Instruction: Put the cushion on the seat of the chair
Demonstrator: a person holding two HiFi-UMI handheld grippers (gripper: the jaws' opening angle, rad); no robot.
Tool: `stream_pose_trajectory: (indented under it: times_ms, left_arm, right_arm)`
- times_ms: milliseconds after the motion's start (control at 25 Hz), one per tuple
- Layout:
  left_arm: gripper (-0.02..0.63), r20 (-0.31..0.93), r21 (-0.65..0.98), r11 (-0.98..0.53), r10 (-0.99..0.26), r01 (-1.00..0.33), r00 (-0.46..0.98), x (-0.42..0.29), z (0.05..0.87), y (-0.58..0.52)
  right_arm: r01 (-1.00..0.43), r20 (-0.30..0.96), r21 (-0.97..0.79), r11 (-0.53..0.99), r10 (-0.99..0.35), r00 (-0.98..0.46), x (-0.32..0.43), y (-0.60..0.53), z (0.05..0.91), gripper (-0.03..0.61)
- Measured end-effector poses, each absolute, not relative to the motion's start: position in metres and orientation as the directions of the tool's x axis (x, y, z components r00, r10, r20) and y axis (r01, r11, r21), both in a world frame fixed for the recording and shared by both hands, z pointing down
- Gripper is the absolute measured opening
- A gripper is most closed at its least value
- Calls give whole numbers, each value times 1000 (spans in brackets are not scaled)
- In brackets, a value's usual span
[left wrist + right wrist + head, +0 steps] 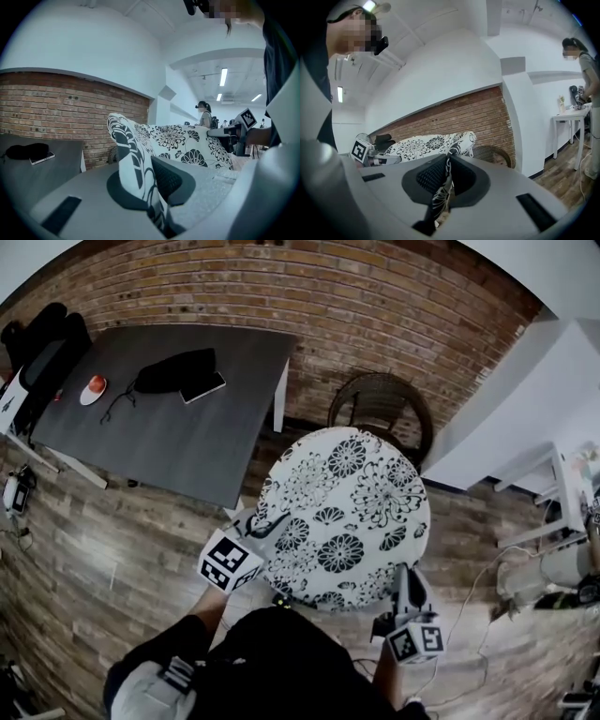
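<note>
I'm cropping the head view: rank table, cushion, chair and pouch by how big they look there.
1. Table and cushion: about alike; cushion is nearer, so unranked.
2. Chair, partly hidden.
3. Pouch.

Soft matt cloth for the cushion (347, 512), white with a black flower print, creased where pinched. Dark woven wicker on the chair (380, 409) just behind the cushion, rough-looking. Left of the cushion, a bench (169, 427) with a smooth matt dark grey top. Worn wood planks for the floor (112, 549) below the cushion, barely any sheen. Rough red brick on the wall (375, 296) beyond the cushion. Matt grey plastic on the left tool (150, 187) and right tool (443, 183), plus ribbed black pads (171, 180).
</note>
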State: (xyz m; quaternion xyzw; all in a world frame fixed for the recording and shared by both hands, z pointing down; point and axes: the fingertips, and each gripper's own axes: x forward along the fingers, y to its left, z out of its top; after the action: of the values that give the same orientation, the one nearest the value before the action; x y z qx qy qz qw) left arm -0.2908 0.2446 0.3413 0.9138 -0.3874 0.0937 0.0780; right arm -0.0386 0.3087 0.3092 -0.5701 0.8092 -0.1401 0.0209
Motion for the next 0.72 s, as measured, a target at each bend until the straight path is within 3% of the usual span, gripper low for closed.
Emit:
stream_pose_trajectory:
  times_ms: [360, 720]
  left_arm:
    - [12, 240, 66, -689, -691, -722, 682, -278, 345, 231]
    - [12, 254, 46, -621, -750, -782, 611, -278, 347, 208]
  right_arm:
    - [-916, 134, -256, 309, -927, -351, -27, 292, 317, 18]
    - [-881, 125, -252, 401, -889, -441, -25, 243, 319, 18]
